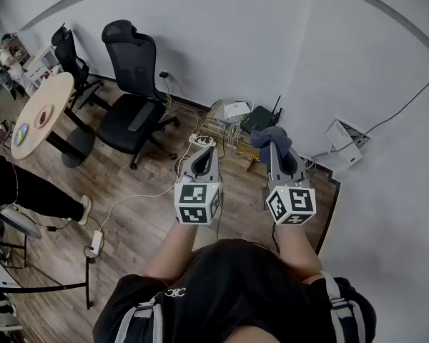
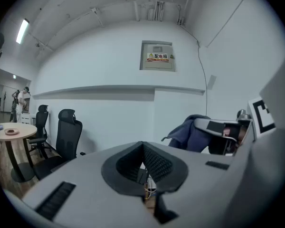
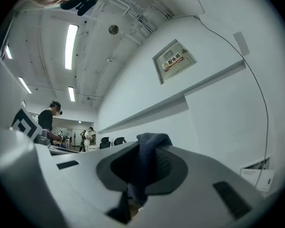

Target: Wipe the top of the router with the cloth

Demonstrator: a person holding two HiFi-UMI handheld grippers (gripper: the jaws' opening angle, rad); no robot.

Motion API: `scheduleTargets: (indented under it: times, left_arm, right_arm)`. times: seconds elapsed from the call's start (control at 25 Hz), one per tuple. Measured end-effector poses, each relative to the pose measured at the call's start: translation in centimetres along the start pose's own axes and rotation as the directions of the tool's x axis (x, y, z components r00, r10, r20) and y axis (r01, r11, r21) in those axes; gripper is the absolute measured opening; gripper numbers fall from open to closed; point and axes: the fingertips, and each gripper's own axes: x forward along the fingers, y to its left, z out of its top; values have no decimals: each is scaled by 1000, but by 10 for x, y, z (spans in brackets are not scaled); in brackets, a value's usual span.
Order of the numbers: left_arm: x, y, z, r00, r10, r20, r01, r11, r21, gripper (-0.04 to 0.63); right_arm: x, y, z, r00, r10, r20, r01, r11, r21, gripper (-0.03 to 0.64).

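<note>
Corner of room, white walls, wood floor (image 1: 139,224); router (image 1: 259,118) sits low by the wall. Cloth (image 3: 149,158) is clamped between the jaws of the right claw (image 3: 143,171) and bunched over its tips; in head view it hangs just short of the router. Left claw (image 2: 143,148) clenched, nothing in it. Both forearms reach forward side by side, claws aimed at the corner

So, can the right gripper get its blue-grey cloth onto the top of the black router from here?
Probably yes. The right gripper is shut on the blue-grey cloth, and the black router sits just beyond it with nothing visibly between; only its upright antenna could snag.
</note>
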Motion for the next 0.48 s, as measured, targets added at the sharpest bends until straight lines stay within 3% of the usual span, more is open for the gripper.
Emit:
scheduleTargets:
  times: [0.48]
  left_arm:
    - [23, -39, -6, 999, -37, -21, 37, 999, -6, -6]
  right_arm:
    - [-2, -31, -11, 999, 17, -41, -16, 1000, 17, 23]
